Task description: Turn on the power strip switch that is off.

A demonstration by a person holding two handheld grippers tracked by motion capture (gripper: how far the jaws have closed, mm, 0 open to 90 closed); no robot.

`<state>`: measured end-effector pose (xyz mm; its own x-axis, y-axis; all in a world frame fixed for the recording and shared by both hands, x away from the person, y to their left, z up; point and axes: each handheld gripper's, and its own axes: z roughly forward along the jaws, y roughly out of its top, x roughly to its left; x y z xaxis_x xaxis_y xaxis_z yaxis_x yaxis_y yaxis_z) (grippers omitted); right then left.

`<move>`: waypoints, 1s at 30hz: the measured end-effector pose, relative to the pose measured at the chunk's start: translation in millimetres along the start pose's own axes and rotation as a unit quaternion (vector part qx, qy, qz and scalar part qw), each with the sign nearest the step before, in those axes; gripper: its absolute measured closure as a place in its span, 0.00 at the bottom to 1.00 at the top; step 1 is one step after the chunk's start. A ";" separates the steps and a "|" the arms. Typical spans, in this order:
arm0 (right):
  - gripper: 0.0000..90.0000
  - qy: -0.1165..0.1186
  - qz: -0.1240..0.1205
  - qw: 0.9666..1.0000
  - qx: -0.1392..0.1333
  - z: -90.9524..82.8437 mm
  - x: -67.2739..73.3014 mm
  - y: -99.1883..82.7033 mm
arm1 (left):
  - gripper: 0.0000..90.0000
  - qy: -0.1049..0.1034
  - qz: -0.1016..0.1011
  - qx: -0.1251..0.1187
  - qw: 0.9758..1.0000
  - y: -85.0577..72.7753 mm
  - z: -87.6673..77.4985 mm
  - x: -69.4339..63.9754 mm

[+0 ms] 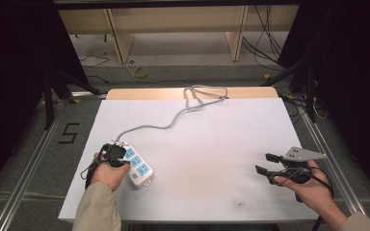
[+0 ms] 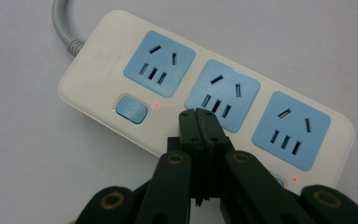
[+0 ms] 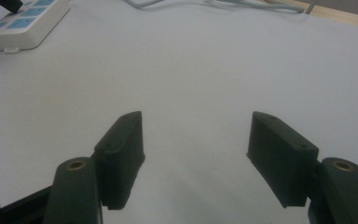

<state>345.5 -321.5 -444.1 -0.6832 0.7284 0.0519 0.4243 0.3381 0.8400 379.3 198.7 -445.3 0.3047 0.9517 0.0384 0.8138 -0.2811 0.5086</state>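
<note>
My left gripper [image 2: 199,122], jaws pressed together and holding nothing, sits over the power strip [image 2: 205,98] at the table's near-left, tip beside its middle socket. Two red lamps glow; any switch press looks unfinished. My right gripper [image 3: 196,158] idles wide apart, empty

Left gripper [image 1: 114,151] over power strip [image 1: 137,166]; right gripper [image 1: 266,163] open above white table [image 1: 212,144]

The left hand [image 1: 110,174], at about eight o'clock in the high view, holds the left gripper [image 2: 198,115] with its jaws pressed together, tips pointing down. The right hand [image 1: 307,186], at four o'clock, holds the right gripper [image 1: 265,162], jaws spread wide apart, pointing toward nine o'clock.
</note>
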 end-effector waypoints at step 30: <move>0.40 0.001 0.001 1.000 0.000 -0.2 0.7 -0.2 | 1.00 -0.010 -0.017 0.000 1.000 -1.8 0.7 3.1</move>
<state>344.8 -321.1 -444.1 -0.6835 0.7279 0.0547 0.4256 0.3365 0.8400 379.2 202.1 -446.8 0.2874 0.9578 0.0041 0.8233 -0.2493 0.5099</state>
